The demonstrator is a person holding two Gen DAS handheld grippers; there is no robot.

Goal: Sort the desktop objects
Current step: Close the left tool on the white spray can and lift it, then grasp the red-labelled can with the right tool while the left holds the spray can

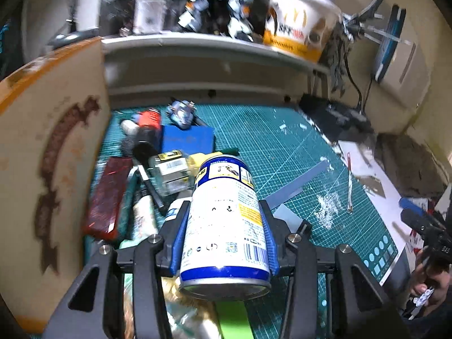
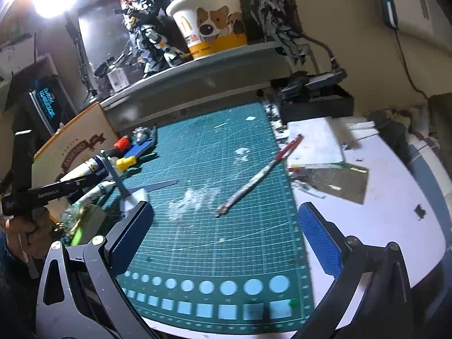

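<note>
Cluttered worktop (image 2: 381, 212), green cutting mat (image 2: 226, 197) laid over it. Spray can (image 1: 226, 220): clamped sideways in left claw (image 1: 224, 226), held above pile at mat's left edge. Right claw (image 2: 226, 243): released, nothing held. Can is best lowered level, clear of small bottle (image 1: 169, 172).

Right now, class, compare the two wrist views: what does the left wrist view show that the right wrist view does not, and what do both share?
Only the left wrist view shows the dark red case and the left claw shut on the spray can's printed body. Only the right wrist view shows the right claw open and the mat's row of printed circles. Both show the green cutting mat, the paper bucket on the shelf, and the red-and-white stick.
</note>
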